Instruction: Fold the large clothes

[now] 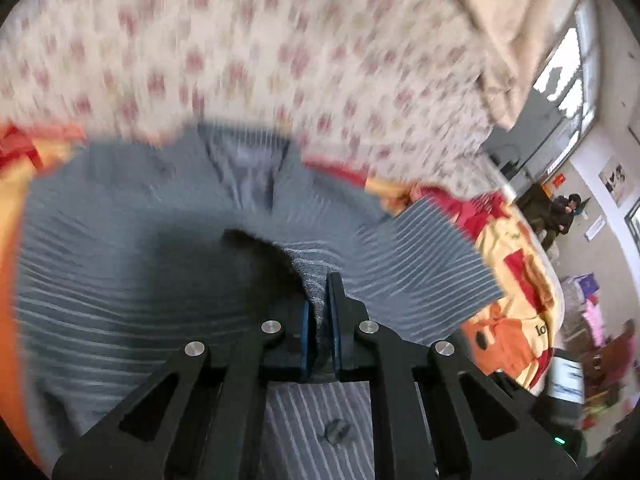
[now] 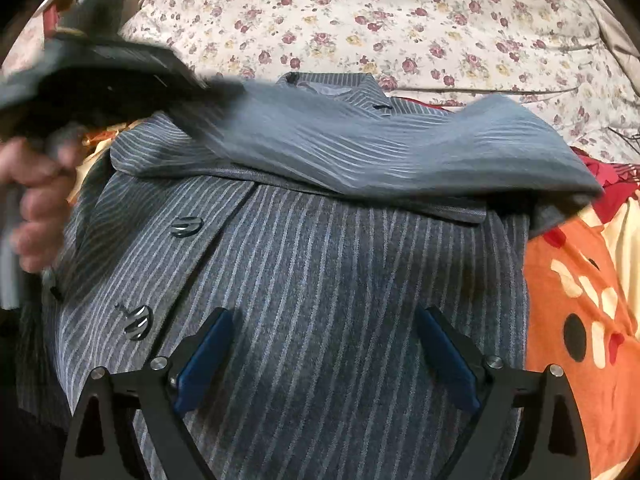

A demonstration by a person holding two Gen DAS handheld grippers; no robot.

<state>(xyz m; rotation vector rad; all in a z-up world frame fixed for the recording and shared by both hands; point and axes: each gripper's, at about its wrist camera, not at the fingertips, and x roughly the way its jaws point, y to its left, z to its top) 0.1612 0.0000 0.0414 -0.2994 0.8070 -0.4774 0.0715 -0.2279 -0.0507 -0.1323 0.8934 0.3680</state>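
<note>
Folding is at the sleeve step: the left gripper (image 1: 323,300) is clamped on a pinch of the striped jacket (image 2: 320,300) spread on the bed (image 2: 400,20) — right gripper (image 2: 324,360) gapes, empty, above it. Next, likely carrying that fold across the body.

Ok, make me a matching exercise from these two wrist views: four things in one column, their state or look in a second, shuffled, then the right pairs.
Things:
1. left gripper
2. right gripper
3. striped jacket
4. orange blanket

States:
A. spread under the jacket, showing at its side
B. jaws wide apart, nothing between them
C. lying buttoned, with a sleeve folded across its upper part
D. jaws closed on a fold of grey striped cloth

Pairs: 1-D, 2-B, 3-C, 4-A
</note>
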